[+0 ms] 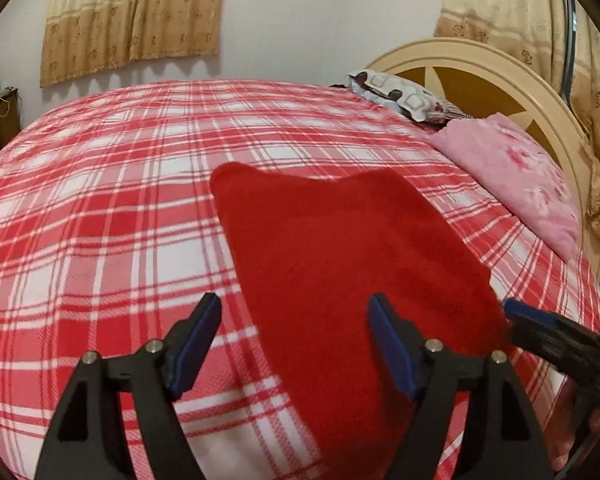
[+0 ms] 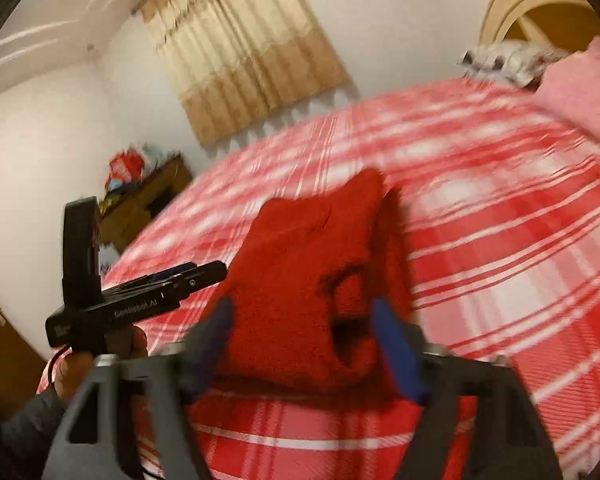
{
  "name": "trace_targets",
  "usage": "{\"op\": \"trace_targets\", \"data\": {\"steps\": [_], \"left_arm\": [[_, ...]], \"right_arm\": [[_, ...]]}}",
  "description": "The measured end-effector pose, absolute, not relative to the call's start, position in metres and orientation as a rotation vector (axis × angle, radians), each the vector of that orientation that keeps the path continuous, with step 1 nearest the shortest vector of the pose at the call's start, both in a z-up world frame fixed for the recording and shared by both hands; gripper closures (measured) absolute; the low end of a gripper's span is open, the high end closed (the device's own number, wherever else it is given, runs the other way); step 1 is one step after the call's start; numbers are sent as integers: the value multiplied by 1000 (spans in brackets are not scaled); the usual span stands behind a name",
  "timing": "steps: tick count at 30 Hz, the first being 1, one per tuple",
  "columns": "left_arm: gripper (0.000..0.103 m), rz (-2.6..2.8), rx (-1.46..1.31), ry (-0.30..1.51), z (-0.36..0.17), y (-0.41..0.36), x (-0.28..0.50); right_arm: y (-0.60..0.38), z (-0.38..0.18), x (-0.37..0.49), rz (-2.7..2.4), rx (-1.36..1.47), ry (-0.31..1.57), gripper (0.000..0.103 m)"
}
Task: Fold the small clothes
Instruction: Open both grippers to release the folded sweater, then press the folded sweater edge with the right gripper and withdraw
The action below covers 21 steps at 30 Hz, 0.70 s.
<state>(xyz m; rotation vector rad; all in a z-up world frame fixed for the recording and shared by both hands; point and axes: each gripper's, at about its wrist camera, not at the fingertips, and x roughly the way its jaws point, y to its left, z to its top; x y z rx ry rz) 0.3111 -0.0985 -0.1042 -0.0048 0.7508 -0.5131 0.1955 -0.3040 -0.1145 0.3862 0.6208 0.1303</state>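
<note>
A small red fuzzy garment [image 1: 340,264] lies folded on the red-and-white plaid bed cover [image 1: 100,208]. My left gripper [image 1: 296,344] is open just above its near left part, one finger over the cover, the other over the cloth. In the blurred right wrist view the garment [image 2: 300,280] lies in front of my open right gripper [image 2: 304,344], whose fingers straddle its near edge without closing on it. The right gripper's tip [image 1: 540,320] shows at the garment's right edge in the left wrist view. The left gripper [image 2: 140,292] shows at left in the right wrist view.
A pink floral pillow [image 1: 516,184] and a patterned pillow [image 1: 404,96] lie by the cream headboard [image 1: 500,68] at the far right. Curtains [image 1: 132,12] hang on the white wall. A wooden cabinet [image 2: 148,204] stands past the bed's far left edge.
</note>
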Motion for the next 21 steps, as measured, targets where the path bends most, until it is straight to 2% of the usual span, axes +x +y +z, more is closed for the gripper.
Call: {"op": "trace_targets", "data": {"steps": [1,5,15,17,19,21], "left_arm": [[21,-519,-2,742,-106,-100,309],[10,-530,23,713,-108,-104,298],[7,-536,77,745,-124,-112,296],[7,-540,66,754,-125,-111,297],[6,-535,67,757,-127,-111,297],[4,-531,74,754,-128,-112,295]], "right_arm": [[-300,-119,205,99,361,667,97],[-312,-117,199,-1,343,665,98],[-334,-145,201,-60,346,759,97],[-330,-137,195,-70,321,724,90],[-335,-125,191,-124,311,693,51],[-339,-110,188,-154,309,626,48]]}}
